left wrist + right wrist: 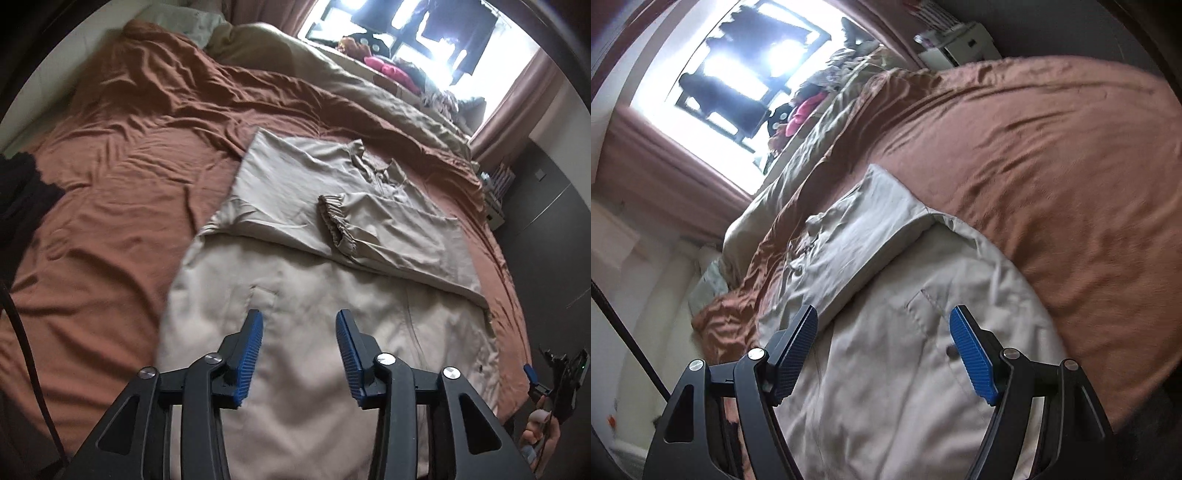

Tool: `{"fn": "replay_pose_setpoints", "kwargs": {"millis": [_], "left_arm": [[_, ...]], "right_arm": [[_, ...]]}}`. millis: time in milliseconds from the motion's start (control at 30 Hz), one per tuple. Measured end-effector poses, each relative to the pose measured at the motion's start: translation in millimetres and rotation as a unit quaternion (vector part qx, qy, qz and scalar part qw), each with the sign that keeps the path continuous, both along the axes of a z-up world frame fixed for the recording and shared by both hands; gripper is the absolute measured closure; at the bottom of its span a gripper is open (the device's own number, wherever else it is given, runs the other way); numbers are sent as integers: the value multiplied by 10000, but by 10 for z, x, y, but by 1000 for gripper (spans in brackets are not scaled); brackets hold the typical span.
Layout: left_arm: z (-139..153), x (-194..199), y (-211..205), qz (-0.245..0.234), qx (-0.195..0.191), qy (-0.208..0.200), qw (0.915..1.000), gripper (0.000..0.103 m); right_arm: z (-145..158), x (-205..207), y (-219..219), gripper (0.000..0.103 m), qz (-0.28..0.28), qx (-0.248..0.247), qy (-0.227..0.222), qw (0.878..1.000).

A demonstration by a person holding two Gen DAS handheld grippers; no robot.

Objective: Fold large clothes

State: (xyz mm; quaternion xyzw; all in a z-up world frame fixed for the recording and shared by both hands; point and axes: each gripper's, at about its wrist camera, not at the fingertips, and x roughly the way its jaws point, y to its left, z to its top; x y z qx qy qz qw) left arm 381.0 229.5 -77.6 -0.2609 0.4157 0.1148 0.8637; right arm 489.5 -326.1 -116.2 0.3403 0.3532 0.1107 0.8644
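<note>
Left wrist view: the work surface is a bed covered by a wrinkled rust-brown sheet (122, 177), with a bright window (406, 37) beyond its far side and an olive duvet (332, 85) bunched between sheet and window. The task item, a large beige garment (325, 295), lies flat on the sheet. Its collar end (373, 166) points away from the camera toward the window; its hem end lies nearest the camera, so the long axis runs from near edge to far edge. One sleeve is folded inward, its gathered cuff (336, 221) resting on the chest panel. This placement suggests the side folds are made and a lengthwise fold remains. The left gripper (299, 321) hovers over the lower half of the garment with jaws spread apart and nothing between them, judged to be positioned for a grasp near the hem. The right gripper (554, 373) appears at the garment's right edge, off the bed; its jaw state cannot be read here.

Right wrist view: the same sheet (1052, 166) and window (757, 74) appear rotated. The garment (886, 369) lies directly below the right gripper (884, 317), whose jaws stand wide and hold nothing. A folded panel (864, 236) lies on the garment toward the window, and a patch pocket (927, 306) sits between the jaws.
</note>
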Motion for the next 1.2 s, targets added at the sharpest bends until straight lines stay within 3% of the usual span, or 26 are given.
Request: {"fn": "replay_pose_setpoints", "kwargs": {"millis": [100, 733, 1200], "left_arm": [[117, -291, -39, 14, 52, -177, 9998, 47], [324, -1789, -358, 50, 87, -623, 9980, 47], [-30, -2570, -550, 136, -148, -683, 9975, 46]], "right_arm": [[131, -219, -1, 30, 141, -271, -103, 9995], [469, -1550, -349, 30, 559, -982, -397, 9928], [253, -2290, -683, 30, 714, -1314, -412, 9879]]}}
